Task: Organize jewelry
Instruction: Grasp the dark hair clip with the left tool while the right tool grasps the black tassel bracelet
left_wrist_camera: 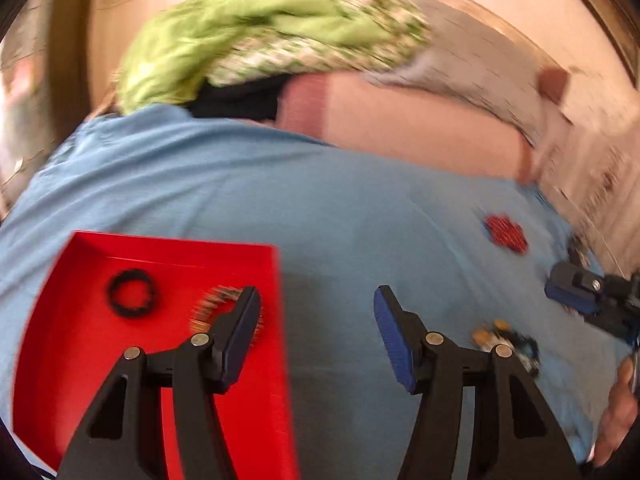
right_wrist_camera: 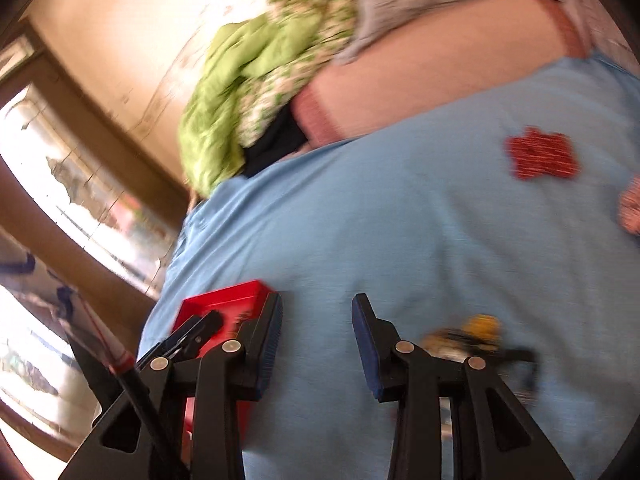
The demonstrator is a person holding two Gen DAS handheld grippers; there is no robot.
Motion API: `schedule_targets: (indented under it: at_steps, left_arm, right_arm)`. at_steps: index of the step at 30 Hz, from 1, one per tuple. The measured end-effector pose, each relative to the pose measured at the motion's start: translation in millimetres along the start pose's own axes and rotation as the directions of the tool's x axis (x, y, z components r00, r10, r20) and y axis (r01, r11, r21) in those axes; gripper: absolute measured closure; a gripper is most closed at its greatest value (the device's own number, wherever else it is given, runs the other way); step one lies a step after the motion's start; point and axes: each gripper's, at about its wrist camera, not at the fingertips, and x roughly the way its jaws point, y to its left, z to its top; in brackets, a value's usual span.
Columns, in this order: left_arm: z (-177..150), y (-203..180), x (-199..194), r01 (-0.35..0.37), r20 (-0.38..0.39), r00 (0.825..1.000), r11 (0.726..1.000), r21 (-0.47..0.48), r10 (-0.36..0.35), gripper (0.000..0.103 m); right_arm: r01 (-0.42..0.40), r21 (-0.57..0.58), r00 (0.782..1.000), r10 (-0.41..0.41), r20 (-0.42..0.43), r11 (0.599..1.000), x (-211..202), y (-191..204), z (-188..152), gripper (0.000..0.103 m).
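Observation:
A red tray [left_wrist_camera: 80,344] lies on the blue cloth [left_wrist_camera: 320,208] at the lower left; it holds a black ring-shaped bracelet [left_wrist_camera: 131,294] and a gold and red bangle [left_wrist_camera: 208,308]. My left gripper [left_wrist_camera: 316,300] is open and empty, its left finger over the tray. A red beaded piece [left_wrist_camera: 505,233] and a yellow and dark piece [left_wrist_camera: 506,340] lie on the cloth to the right. My right gripper [right_wrist_camera: 317,307] is open and empty above the cloth; it also shows in the left wrist view [left_wrist_camera: 580,294]. The tray [right_wrist_camera: 224,304], the yellow piece [right_wrist_camera: 476,334] and the red piece [right_wrist_camera: 540,158] show in the right wrist view.
A green cloth bundle [left_wrist_camera: 248,32] and a pink cushion [left_wrist_camera: 400,128] lie behind the blue cloth. A pink item [right_wrist_camera: 630,208] sits at the right edge. A window [right_wrist_camera: 60,184] is at the left. Both views are motion blurred.

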Motion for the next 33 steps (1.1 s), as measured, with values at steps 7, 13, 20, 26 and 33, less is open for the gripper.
schedule_targets:
  at_steps: [7,13,20,26,33]
  left_arm:
    - [-24.2,-61.1,33.5,0.241,-0.197,0.955,0.966,0.089,-0.221,0.045]
    - [-34.8,-92.3,47.7,0.354,-0.269,0.911,0.927,0.126,-0.312,0.051]
    - [-46.8,-127.6,57.0,0.421,-0.333,0.88,0.881,0.215,-0.339,0.07]
    - [-53.2,-138.1,71.7,0.394,-0.356,0.886,0.886,0.242,-0.297,0.078]
    - [-56.5,-145.4,76.6,0.358,-0.331,0.907,0.893,0.274,-0.262,0.09]
  right_arm:
    - [0.185,-0.034,0.98,-0.187,-0.064,0.982,-13.2,-50.8,-3.8,0.064]
    - [0.213,0.021,0.975,-0.211,-0.075,0.977,-3.2,-73.6,11.2,0.064]
    - [0.219,0.048,0.973,-0.215,-0.088,0.974,7.3,-82.1,17.1,0.064]
    - [0.232,0.017,0.966,-0.229,-0.119,0.973,14.5,-81.1,17.1,0.064]
    - [0.227,-0.026,0.959,-0.228,-0.168,0.974,24.8,-78.7,12.5,0.082]
